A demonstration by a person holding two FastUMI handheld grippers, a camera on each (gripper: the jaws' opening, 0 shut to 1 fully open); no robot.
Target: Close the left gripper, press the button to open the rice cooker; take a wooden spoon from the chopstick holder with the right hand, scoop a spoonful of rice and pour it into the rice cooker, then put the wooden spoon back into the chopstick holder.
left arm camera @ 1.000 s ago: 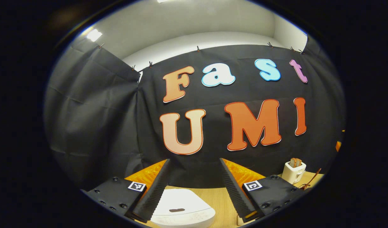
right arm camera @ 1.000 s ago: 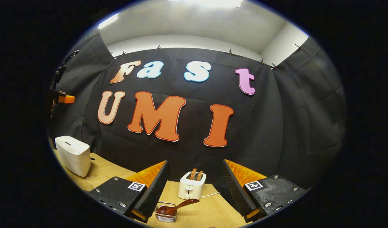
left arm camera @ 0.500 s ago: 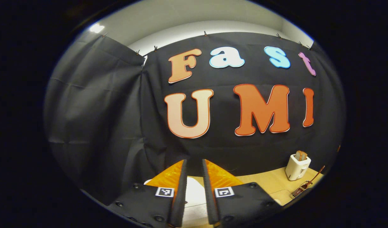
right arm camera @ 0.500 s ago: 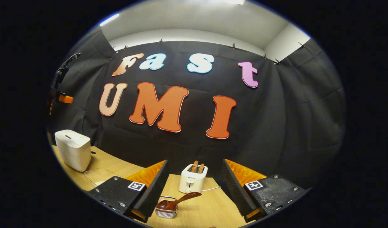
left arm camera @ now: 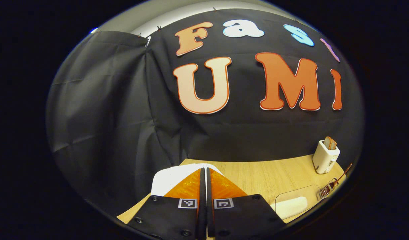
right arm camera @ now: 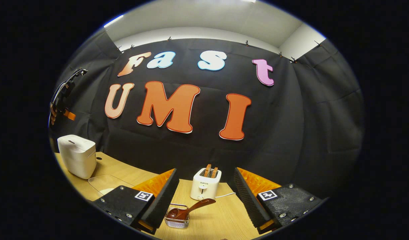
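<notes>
Left gripper [left arm camera: 204, 200]: fingers clenched together, nothing between them, pointing down over the rice cooker [left arm camera: 171, 178], lid closed. Right gripper [right arm camera: 204, 200]: fingers spread wide, grasping nothing, hovering above the surface [right arm camera: 211, 220].

Wooden spoon [right arm camera: 187, 210] is lying in the chopstick holder [right arm camera: 176, 220], a small wire basket just in front of the toaster [right arm camera: 204, 186]; handle is angling up toward the toaster. The rice cooker [right arm camera: 76, 160] is sitting well left of the toaster.

Judgement: spoon is looking light, stiff, smooth-finished, so possibly slippery. Best hold is mid-handle, clear of the basket rim; the basket is likely tipping if dragged.
</notes>
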